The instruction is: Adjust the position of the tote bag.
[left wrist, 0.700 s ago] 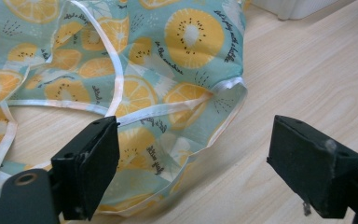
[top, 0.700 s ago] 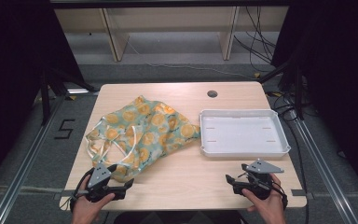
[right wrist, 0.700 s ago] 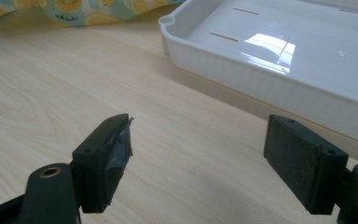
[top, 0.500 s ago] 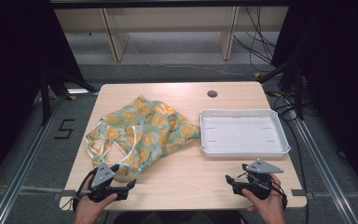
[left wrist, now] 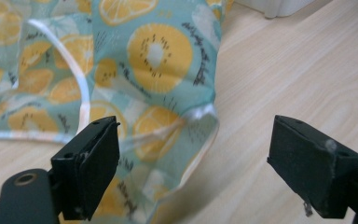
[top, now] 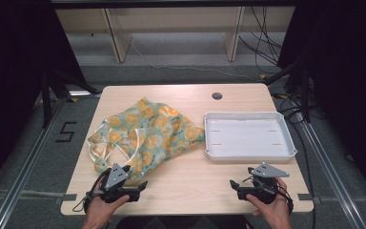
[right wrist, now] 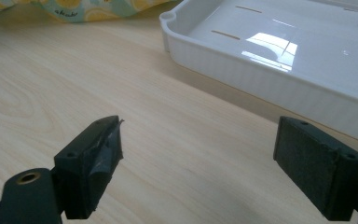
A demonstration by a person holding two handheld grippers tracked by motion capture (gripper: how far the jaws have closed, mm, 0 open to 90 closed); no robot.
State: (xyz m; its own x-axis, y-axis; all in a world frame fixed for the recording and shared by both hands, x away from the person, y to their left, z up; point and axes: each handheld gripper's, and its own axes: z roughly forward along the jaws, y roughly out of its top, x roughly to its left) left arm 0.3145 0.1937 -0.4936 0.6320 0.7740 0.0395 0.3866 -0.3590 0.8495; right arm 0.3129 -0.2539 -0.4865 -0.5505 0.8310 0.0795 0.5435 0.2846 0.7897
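— Standing wide apart, are they, the jaws of the left gripper [left wrist: 196, 163]?

— Yes, nothing clamped. The near edge of the teal cloth printed with orange citrus slices [left wrist: 135, 84] lies on the table just under and ahead of them.

— And the right gripper [right wrist: 198, 163]?

— Its jaws are spread too, over bare light wooden tabletop [right wrist: 98, 93]. The white rectangular plastic tray [right wrist: 270, 70] sits just ahead.

— From above?

— Cloth [top: 145, 133] crumpled at the table's left, tray [top: 249, 153] just beside it on the right; both grippers low at the near edge.
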